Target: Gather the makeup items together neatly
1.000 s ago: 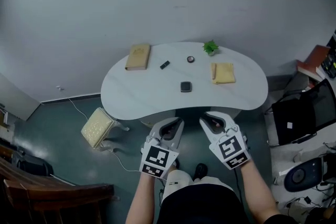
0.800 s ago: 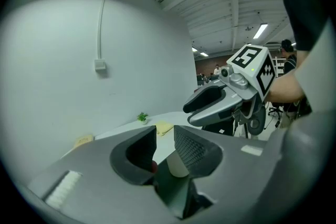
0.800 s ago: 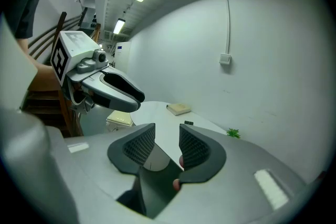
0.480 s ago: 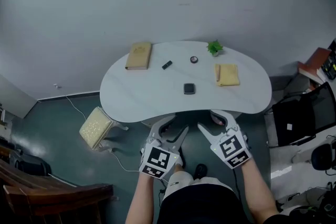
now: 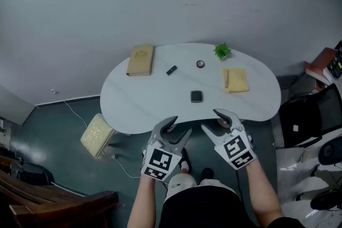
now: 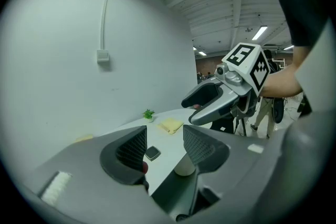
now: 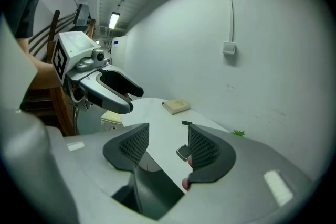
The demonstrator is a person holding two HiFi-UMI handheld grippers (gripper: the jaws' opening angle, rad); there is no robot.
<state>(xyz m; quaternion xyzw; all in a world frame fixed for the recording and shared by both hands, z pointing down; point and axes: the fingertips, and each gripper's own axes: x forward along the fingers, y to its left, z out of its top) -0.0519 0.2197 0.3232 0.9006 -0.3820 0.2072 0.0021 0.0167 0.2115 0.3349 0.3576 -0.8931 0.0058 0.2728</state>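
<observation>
Both forearms were held low and forward at the near edge of the worktop (image 5: 144, 101), side by side, marker cubes facing up. Left hand-held gripper (image 5: 175, 130): jaws opening, nothing between them. Right hand-held gripper (image 5: 215, 122): jaws opening, likewise empty. Both pointed toward the worktop and touched no item. Makeup items lay apart on it: square compact (image 5: 196, 96) mid-worktop, round pot (image 5: 200, 64) and black stick (image 5: 171, 70) farther back.
</observation>
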